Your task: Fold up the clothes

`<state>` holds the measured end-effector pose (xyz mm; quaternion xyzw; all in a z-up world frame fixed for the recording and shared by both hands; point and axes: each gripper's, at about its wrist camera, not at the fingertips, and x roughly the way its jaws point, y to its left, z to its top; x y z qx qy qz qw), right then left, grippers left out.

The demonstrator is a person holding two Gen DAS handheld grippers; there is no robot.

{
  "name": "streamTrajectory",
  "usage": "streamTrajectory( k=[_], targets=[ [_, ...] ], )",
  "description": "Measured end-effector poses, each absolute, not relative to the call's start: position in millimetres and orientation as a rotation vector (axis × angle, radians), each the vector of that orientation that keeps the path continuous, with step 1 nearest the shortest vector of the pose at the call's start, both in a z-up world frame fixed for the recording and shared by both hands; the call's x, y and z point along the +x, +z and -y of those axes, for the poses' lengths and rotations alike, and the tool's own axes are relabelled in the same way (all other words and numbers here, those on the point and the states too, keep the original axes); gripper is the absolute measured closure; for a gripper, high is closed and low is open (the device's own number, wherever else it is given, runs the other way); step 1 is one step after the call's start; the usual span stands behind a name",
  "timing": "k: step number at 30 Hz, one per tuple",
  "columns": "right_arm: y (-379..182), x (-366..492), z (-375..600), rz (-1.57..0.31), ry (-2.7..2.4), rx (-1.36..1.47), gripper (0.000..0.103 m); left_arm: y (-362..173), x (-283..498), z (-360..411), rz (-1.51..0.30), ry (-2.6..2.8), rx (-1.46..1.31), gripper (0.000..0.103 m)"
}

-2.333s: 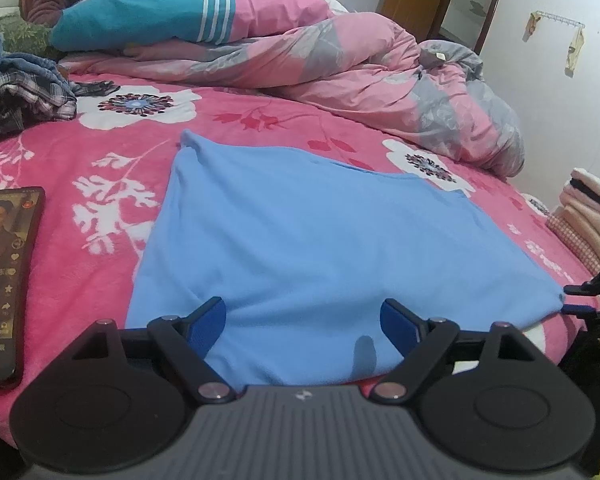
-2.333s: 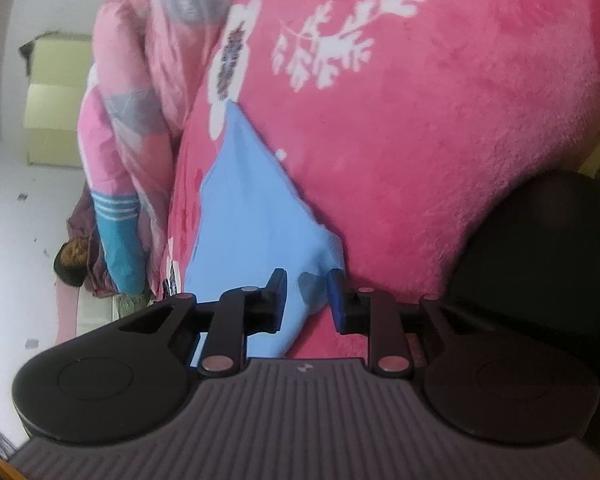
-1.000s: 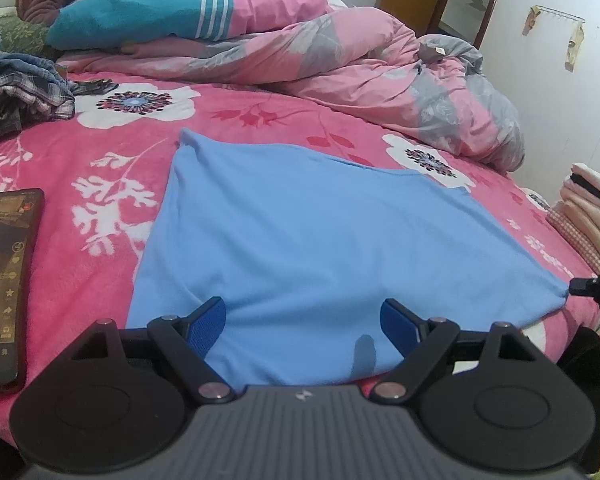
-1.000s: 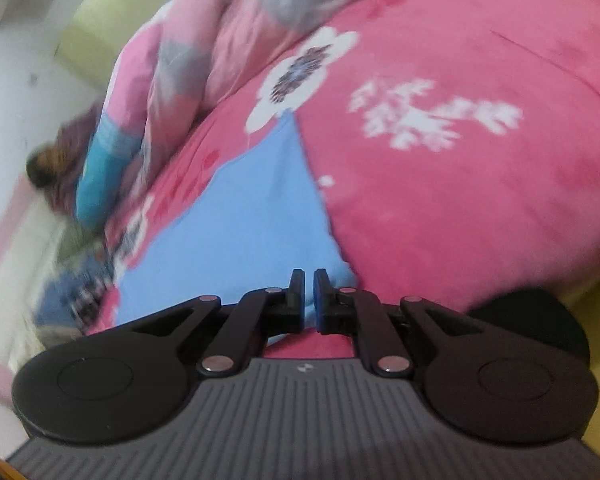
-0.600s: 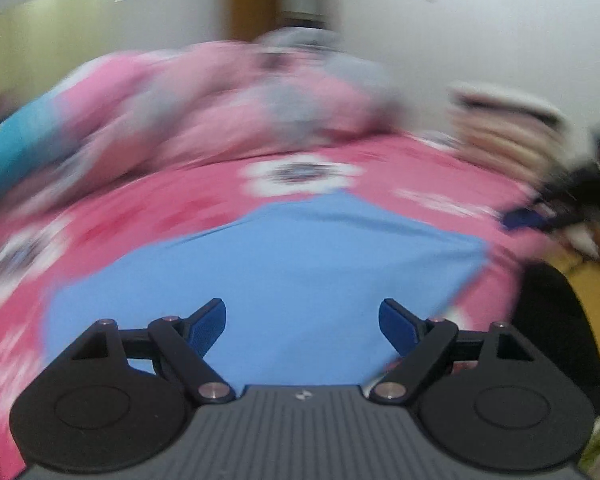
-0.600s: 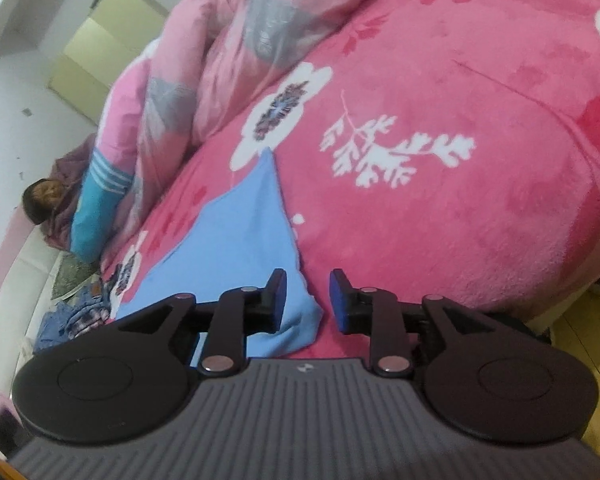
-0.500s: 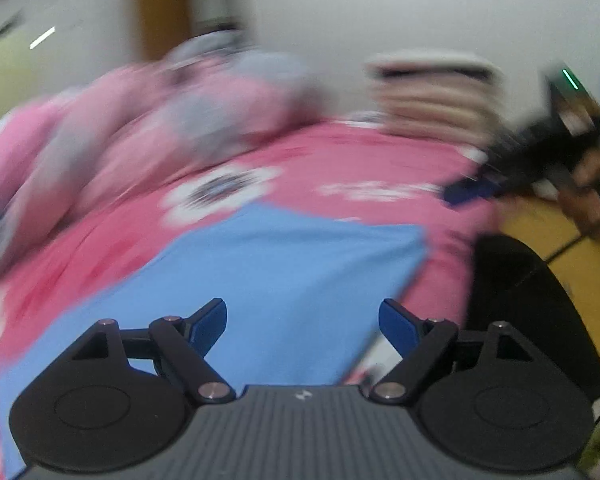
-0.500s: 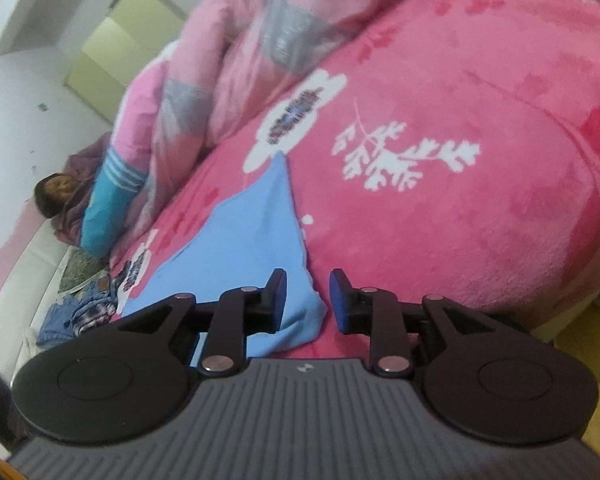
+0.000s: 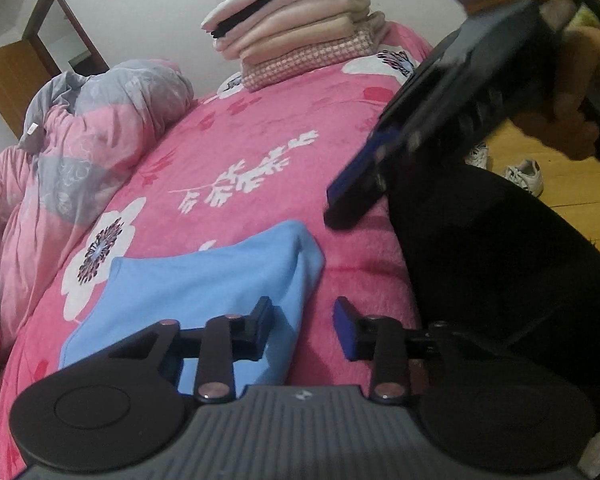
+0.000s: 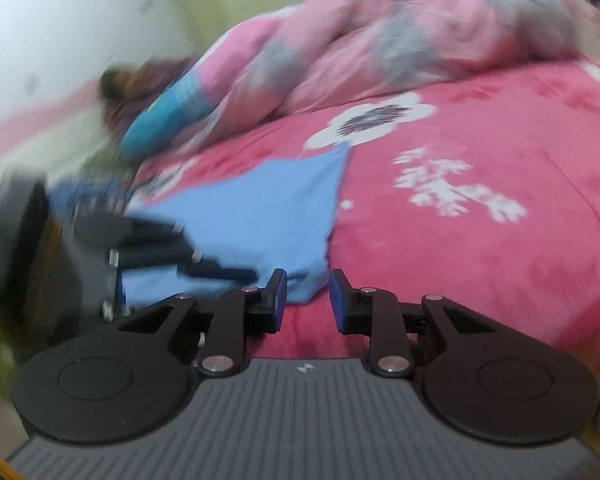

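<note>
A light blue cloth [image 9: 196, 280] lies flat on the pink flowered bed cover [image 9: 260, 128]. My left gripper [image 9: 305, 330] stands open over the cloth's near right corner, its left finger above the cloth's edge and nothing between the fingers. My right gripper [image 9: 352, 196], held by a hand [image 9: 580, 92], hovers above the bed just right of that corner. In the blurred right wrist view, the right gripper [image 10: 306, 300] is open with a narrow gap just short of the blue cloth [image 10: 268, 208]. The left gripper [image 10: 224, 272] reaches over the cloth from the left.
A stack of folded clothes [image 9: 300, 32] sits on the bed's far corner. A bunched pink and grey duvet [image 9: 80, 120] lies along the left. A black shape [image 9: 500, 272] fills the right side beside the bed edge. White shoes [image 9: 524, 176] are on the wooden floor.
The right gripper, shut on the cloth's corner a second ago, has opened and let it go. The left gripper has swung right to that corner and its jaws have narrowed.
</note>
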<state>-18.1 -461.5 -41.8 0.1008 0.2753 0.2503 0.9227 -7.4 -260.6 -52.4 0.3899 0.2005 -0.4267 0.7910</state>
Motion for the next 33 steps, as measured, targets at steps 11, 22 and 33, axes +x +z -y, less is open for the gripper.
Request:
streamTrajectory(
  k=[11, 22, 33],
  targets=[
    [-50, 16, 451, -0.555, 0.814, -0.099, 0.099, -52, -2, 263, -0.433, -0.925, 0.824, 0.090],
    [-62, 22, 519, -0.514, 0.894, 0.248, 0.103, -55, 0, 259, -0.417, -0.957, 0.805, 0.090],
    [-67, 62, 529, -0.638, 0.978, 0.501, 0.071, -56, -6, 259, -0.392, -0.967, 0.820, 0.090]
  ],
)
